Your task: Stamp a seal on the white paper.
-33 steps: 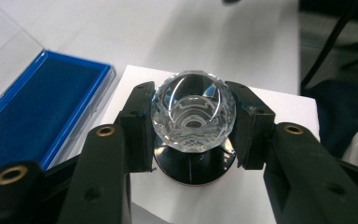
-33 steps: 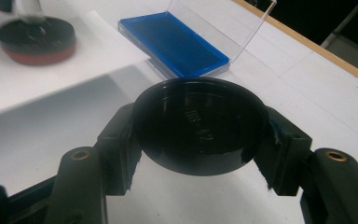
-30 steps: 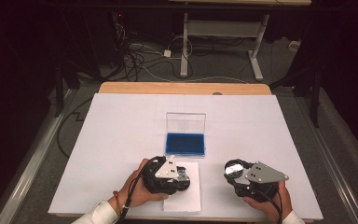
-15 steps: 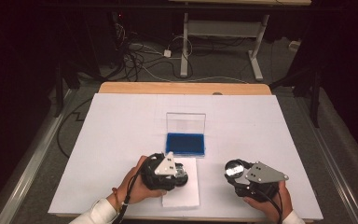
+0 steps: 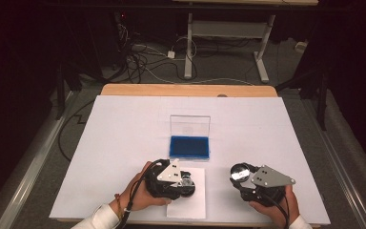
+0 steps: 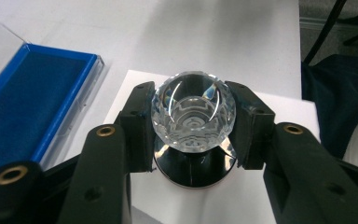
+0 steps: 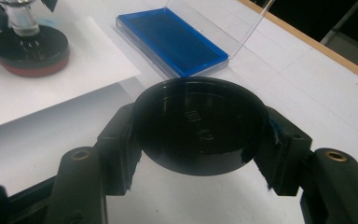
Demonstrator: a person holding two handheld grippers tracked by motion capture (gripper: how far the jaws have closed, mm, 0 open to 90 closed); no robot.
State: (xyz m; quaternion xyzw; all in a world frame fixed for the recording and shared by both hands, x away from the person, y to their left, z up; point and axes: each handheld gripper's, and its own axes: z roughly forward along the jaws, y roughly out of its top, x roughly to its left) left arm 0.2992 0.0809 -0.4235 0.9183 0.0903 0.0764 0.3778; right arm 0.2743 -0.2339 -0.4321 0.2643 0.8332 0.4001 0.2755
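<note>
A stamp with a clear faceted knob [image 6: 193,112] and a round black base stands on a white sheet of paper [image 5: 190,202]. My left gripper [image 6: 193,119] is shut on the knob, a jaw pad on each side; in the high view it [image 5: 187,180] lies near the table's front edge. The right gripper view shows the same stamp [image 7: 28,44] with a reddish bottom layer, resting on the paper [image 7: 74,70]. My right gripper [image 7: 199,133] is shut on a round black cap [image 7: 199,123], held hollow side up to the right of the paper [image 5: 240,172].
A blue ink pad [image 5: 189,147] lies in a clear case with its lid standing open, just beyond the paper. A white cover [image 5: 124,133] spreads over the table, with a wooden edge [image 5: 186,89] at the far side. Cables and a desk frame lie on the floor behind.
My left gripper has shifted only slightly over the paper with the stamp still in it. The right gripper and the cap have stayed in place.
</note>
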